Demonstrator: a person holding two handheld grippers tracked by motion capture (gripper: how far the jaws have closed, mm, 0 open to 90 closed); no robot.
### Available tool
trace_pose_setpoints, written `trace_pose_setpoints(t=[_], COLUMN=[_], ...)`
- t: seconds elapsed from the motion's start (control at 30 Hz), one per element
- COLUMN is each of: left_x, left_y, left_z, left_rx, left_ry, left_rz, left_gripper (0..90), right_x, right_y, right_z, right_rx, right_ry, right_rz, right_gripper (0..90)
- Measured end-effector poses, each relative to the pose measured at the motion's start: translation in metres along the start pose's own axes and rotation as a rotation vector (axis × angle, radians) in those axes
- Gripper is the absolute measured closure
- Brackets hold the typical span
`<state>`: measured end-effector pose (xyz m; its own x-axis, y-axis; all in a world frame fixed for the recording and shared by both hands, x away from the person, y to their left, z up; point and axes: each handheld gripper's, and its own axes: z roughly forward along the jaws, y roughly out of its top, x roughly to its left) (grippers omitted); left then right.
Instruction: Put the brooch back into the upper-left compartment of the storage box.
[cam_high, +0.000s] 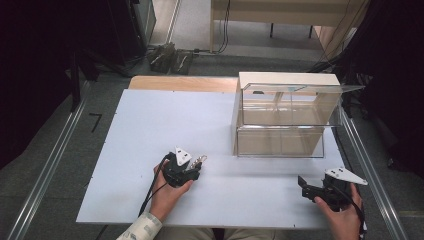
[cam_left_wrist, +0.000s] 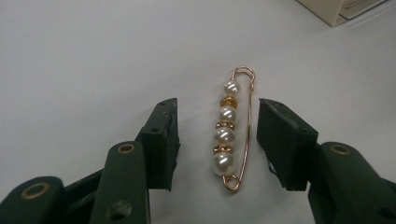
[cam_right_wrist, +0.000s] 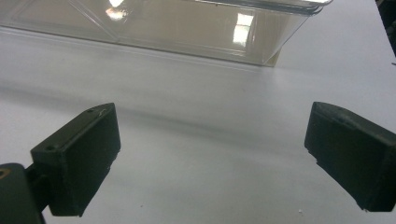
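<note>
A white table (cam_high: 150, 130) is seen from above, with a person's two forearms entering from the bottom edge of the frame. A black gripper is held in each hand.

The left gripper (cam_high: 196, 165) is placed at lower centre of the high view, pointed toward the upper right. In the left gripper view, a pin (cam_left_wrist: 231, 128) is seen lying flat on the table between the two black jaws. The pin is a gold safety pin strung with four pearl-like beads and small gold spacers, its length running up and down the middle of the frame. The jaws are partly open, one on each side of the pin, and a gap of bare table is left on both sides; the pads are not touching the pin. In the high view the pin (cam_high: 201, 160) is glimpsed at the gripper's tip.

The right gripper (cam_high: 303, 186) is held at the lower right of the high view, pointed left, well apart from the pin. In the right gripper view its jaws are spread wide, with nothing between them.

A clear box (cam_high: 285, 120) with a pale back panel is set at the right of the table, above the right gripper.
</note>
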<state>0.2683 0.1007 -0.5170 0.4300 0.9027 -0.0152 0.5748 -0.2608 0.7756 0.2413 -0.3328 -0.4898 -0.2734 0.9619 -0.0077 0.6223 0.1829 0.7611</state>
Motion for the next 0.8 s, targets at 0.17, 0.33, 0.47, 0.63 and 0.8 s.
trace_pose_setpoints(t=[0.17,0.33,0.47,0.63,0.8], left_x=[-0.0019,-0.0036,-0.0033,-0.0038,-0.0037], left_y=[0.0000,-0.0003,-0.0003,-0.0004,-0.0004], left_z=[0.0000,-0.0002,-0.0001,-0.0001,0.0000], left_rx=[0.000,-0.001,-0.002,-0.002,-0.003], left_ry=[-0.004,-0.027,-0.041,-0.055,-0.065], left_rz=[0.023,0.042,0.046,0.055,0.055], left_gripper=[57.2,66.7,71.2,77.4,79.6], right_x=[0.0000,0.0001,0.0001,0.0000,-0.0001], right_y=[0.0000,0.0000,0.0000,0.0000,0.0000], right_z=[-0.0001,0.0000,0.0003,0.0004,0.0003], right_rx=[0.000,0.000,0.000,0.003,0.003], right_ry=[0.000,0.000,-0.001,0.001,0.001], right_rz=[-0.002,0.000,-0.003,-0.005,-0.003], right_gripper=[2.0,2.0,2.0,2.0,2.0])
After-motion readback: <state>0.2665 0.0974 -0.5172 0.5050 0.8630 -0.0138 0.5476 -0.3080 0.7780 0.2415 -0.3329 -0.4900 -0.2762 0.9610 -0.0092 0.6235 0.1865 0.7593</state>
